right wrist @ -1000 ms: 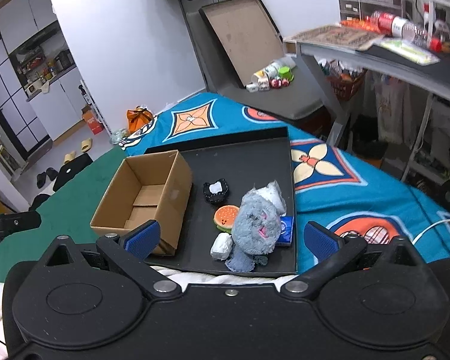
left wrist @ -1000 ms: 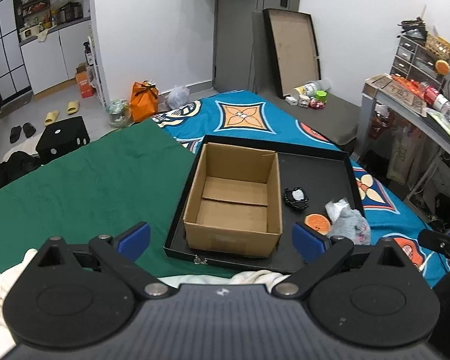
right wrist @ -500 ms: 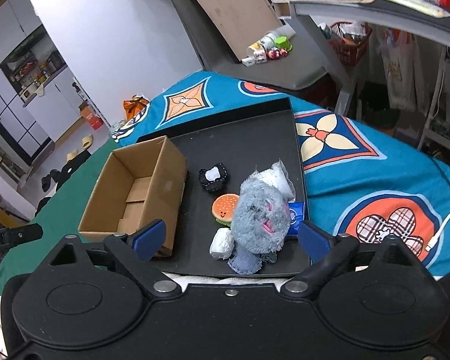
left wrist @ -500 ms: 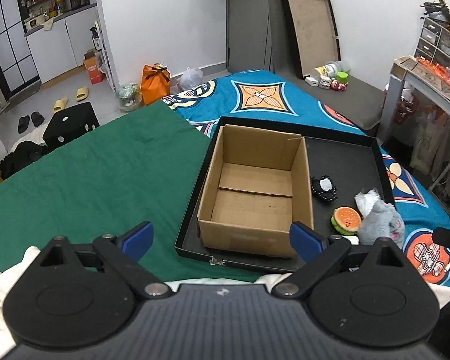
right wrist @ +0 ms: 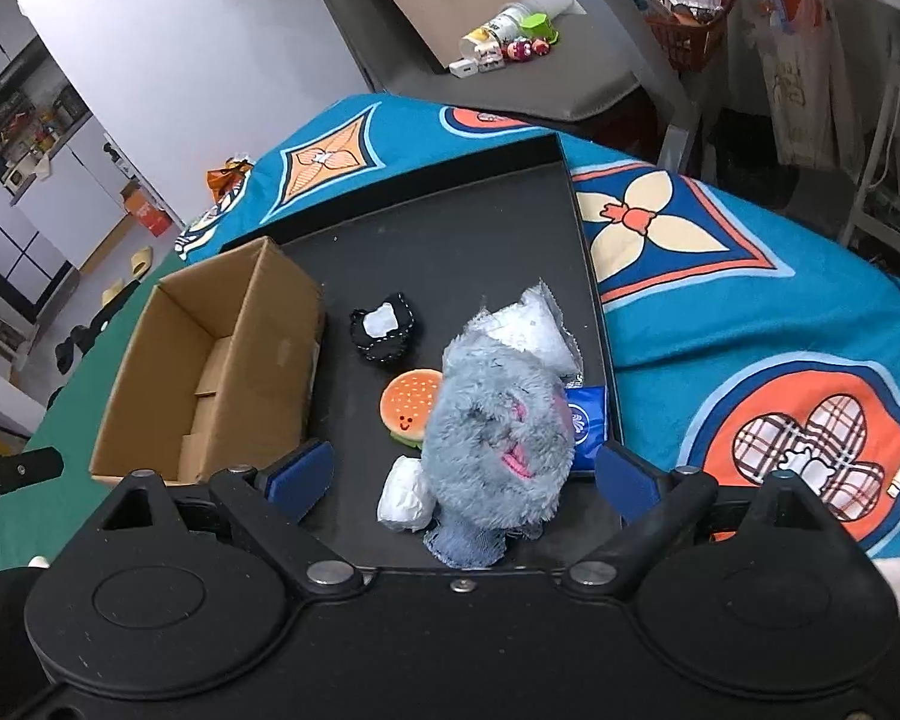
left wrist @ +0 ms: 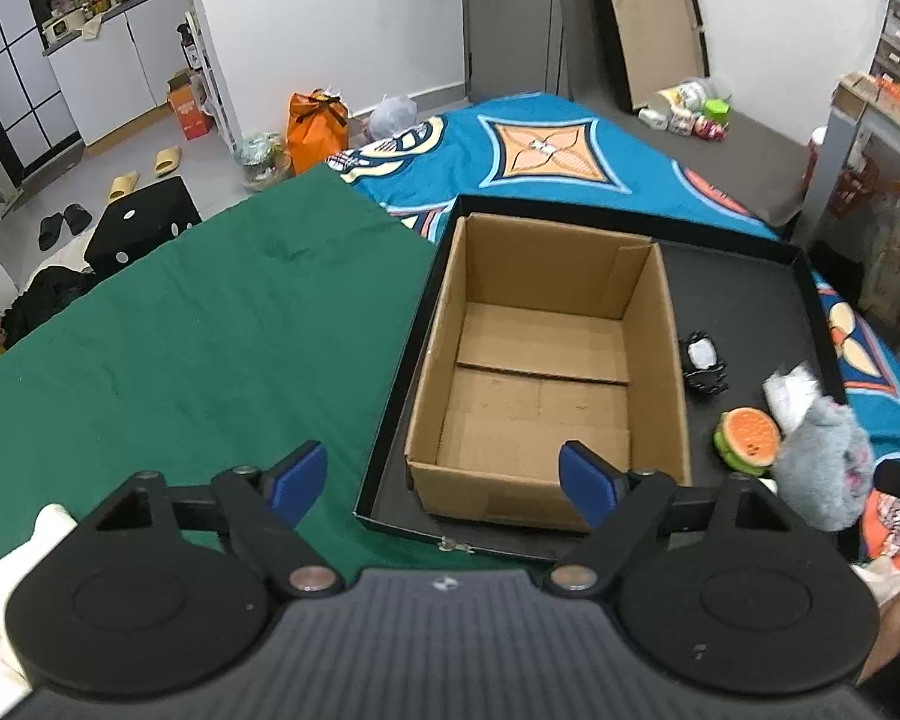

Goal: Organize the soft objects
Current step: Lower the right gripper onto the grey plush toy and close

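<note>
The right gripper (right wrist: 462, 474) hangs wide apart above the near end of a black tray (right wrist: 450, 228), its 2 blue pads to either side of a grey plush (right wrist: 498, 438) without touching it. The plush lies on the tray's near right part. Against its left side sit a burger toy (right wrist: 410, 405) and, nearer the camera, a white lump (right wrist: 405, 495). A crumpled white wrapper (right wrist: 534, 324) lies just behind the plush, and a blue packet (right wrist: 588, 426) is tucked at its right, against the tray wall. A small black and white toy (right wrist: 385, 327) rests further up the tray, near the burger toy.

The left gripper (left wrist: 444, 477) is closing with nothing between its jaws; they are apart and hold nothing. Its right pad shows in front of the near right corner of a cardboard box (left wrist: 546, 360), its left pad over a green cloth (left wrist: 198, 324). The box stands open and empty in the left part of the tray, touching the near and left walls. The tray lies on a blue patterned blanket (left wrist: 540, 144), with the green cloth beside it on the left.
</note>
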